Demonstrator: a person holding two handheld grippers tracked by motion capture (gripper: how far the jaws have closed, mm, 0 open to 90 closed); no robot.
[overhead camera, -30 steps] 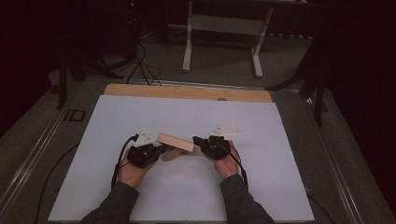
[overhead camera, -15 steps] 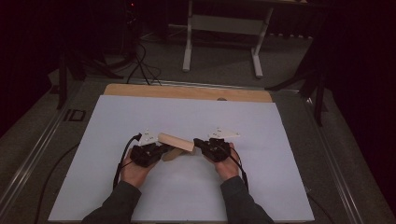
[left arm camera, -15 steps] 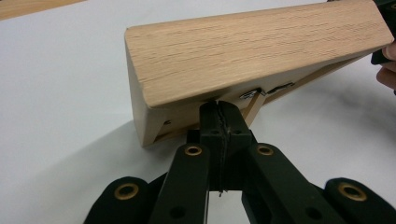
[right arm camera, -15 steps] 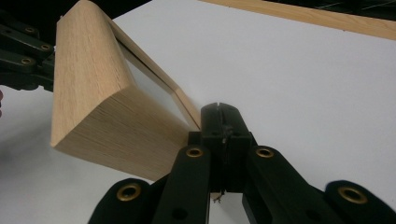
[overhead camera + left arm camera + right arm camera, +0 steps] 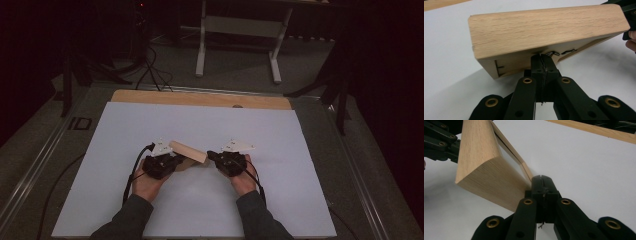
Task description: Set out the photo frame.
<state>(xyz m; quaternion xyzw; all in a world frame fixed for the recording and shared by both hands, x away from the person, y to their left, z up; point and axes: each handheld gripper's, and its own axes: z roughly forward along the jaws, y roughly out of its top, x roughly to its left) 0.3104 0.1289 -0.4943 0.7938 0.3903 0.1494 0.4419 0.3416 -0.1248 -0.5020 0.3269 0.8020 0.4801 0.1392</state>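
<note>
Wooden box (image 5: 188, 151): lifted and tilted near the table's (image 5: 310, 200) middle, between both tongs
Left tongs (image 5: 172, 161): jaws together, pinching the box's rim
Right tongs (image 5: 212, 155): jaws together at its other end
Surface: white sheet; dark room

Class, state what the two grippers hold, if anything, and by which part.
Both are shut, gripping nothing. The left gripper and right gripper press their tips against the tilted wooden block from opposite sides.

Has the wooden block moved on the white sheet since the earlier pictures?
No. In the high view the wooden block lies at the same distance from the wooden strip at the table's far edge, between the left gripper and right gripper.
</note>
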